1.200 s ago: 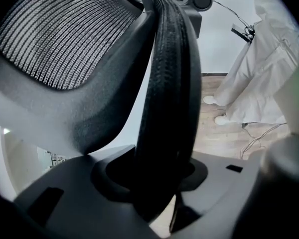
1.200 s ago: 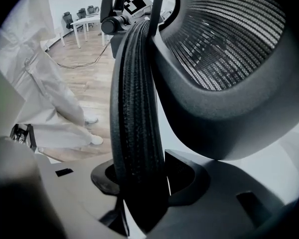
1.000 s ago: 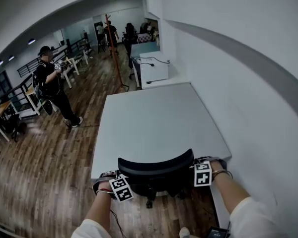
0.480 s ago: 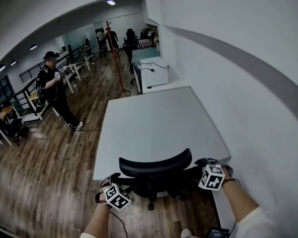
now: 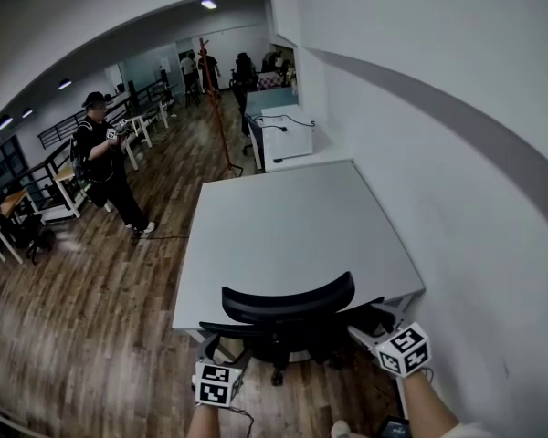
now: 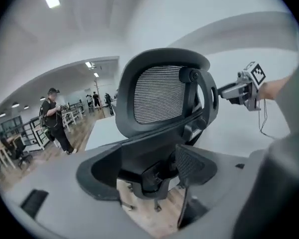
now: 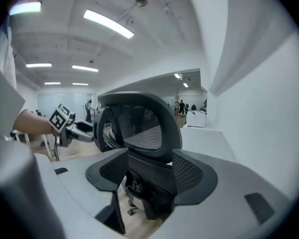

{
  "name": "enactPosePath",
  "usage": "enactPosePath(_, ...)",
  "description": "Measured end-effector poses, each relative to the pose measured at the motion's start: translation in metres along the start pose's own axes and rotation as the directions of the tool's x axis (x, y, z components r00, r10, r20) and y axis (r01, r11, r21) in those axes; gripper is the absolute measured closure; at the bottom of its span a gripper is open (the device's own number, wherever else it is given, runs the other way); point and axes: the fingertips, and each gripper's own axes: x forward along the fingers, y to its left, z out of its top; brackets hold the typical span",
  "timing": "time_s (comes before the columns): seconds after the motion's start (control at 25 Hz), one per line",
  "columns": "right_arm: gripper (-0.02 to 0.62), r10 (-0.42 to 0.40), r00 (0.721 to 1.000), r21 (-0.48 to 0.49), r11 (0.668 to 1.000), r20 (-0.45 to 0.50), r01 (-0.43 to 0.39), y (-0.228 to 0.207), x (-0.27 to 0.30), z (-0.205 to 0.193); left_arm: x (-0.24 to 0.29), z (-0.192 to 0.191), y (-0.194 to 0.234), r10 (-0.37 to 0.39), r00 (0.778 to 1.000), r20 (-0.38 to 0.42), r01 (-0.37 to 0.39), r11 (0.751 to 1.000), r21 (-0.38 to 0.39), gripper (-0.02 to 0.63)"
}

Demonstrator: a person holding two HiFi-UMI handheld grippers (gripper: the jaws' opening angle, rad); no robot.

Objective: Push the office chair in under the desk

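The office chair (image 5: 288, 304) is set at lower centre, backrest at the desk's (image 5: 283, 226) near edge. The wall (image 5: 475, 208) lies close on the right and open floor (image 5: 91, 336) on the left. The chair is flanked by the left gripper (image 5: 226, 347), jaws just opened wide, and the right gripper (image 5: 367, 325), likewise spread. Nothing is gripped.

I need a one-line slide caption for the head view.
Office chair at the near edge of the white desk; a person stands on the wooden floor.
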Motion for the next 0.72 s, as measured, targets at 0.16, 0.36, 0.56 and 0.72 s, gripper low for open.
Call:
enactPosePath(0.16,0.307,0.044,0.999,0.053,0.998,0.008,-0.044,0.027,-0.008,-0.009,-0.017,0.003,-0.03,-0.043,0.997,0.065,0.05,0.993,-0.104,0.27)
enactPosePath(0.36,0.311,0.161,0.987,0.074,0.984,-0.011,-0.16,0.073,-0.022,-0.028,-0.04,-0.006,-0.071,-0.11,0.988,0.105,0.116,0.992,-0.052,0.369)
enactPosePath(0.56,0.319,0.223,0.974,0.082,0.972,-0.044,-0.219,0.103,-0.035,-0.047,-0.054,-0.01,-0.11,-0.206,0.97,0.127,0.2,0.978,0.053,0.449)
enactPosePath(0.72,0.375,0.265,0.963,0.092,0.961,-0.046,-0.26,0.121,-0.041,-0.051,-0.06,-0.004,-0.131,-0.256,0.958,0.132,0.248,0.966,0.077,0.451)
